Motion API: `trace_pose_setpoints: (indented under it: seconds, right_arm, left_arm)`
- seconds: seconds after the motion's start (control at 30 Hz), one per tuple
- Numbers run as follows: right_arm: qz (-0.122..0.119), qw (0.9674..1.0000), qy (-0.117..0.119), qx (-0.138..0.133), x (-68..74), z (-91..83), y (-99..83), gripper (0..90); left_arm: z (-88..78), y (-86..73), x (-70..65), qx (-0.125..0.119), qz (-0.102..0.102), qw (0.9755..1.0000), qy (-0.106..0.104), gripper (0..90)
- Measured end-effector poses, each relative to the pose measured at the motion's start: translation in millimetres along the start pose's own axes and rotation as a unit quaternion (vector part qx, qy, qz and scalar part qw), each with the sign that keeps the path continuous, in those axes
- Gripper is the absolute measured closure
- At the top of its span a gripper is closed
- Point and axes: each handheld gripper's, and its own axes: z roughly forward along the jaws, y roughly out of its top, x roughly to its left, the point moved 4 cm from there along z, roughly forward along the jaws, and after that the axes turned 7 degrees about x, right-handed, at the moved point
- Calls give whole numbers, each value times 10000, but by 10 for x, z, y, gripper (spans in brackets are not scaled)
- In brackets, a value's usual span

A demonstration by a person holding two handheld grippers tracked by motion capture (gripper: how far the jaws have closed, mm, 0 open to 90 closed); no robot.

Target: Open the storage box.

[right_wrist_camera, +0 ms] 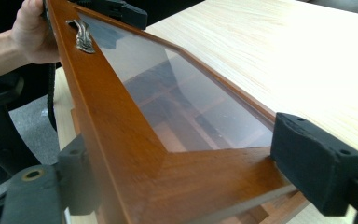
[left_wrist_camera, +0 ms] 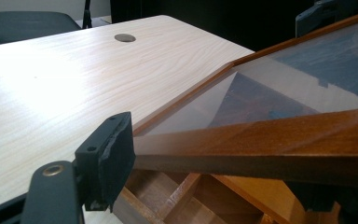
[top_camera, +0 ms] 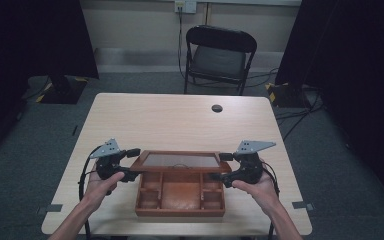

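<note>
Wooden compartment box (top_camera: 180, 197) at 6 o'clock edge of table (top_camera: 180, 117). Glass-paned lid (top_camera: 181, 160) half-raised, tilted over box's far side. Left gripper (top_camera: 130, 162) at 9 o'clock end of lid, jaws clamped across frame. Right gripper (top_camera: 226, 166) at 3 o'clock end, jaws clamped likewise. Metal handle (right_wrist_camera: 84, 35) on lid's front rail. Folding chair (top_camera: 219, 57) at 12 o'clock beyond table.

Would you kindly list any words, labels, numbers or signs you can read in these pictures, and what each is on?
None can be read.
The box, its glass lid and the table bear no print.
The metal handle on the lid's frame is ornamental, with no lettering.
The wall outlet is too small to show any marking.
</note>
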Motion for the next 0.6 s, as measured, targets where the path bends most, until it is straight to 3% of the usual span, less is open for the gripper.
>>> trace_pose_setpoints:
  seconds: [0.27, 0.5, 0.6]
  right_arm:
    - [139, 9998, -27, -153, -81, -22, 17, 233]
    - [133, 9995, -117, -268, -109, -38, 63, 291]
    - [161, 9991, -138, -362, -139, -42, 101, 313]
  left_arm:
    - [70, 8, 41, -61, -199, 9998, -55, 251]
    - [116, 38, 94, -17, -247, 9997, -85, 272]
    - [110, 89, 116, -32, -179, 9998, -91, 292]
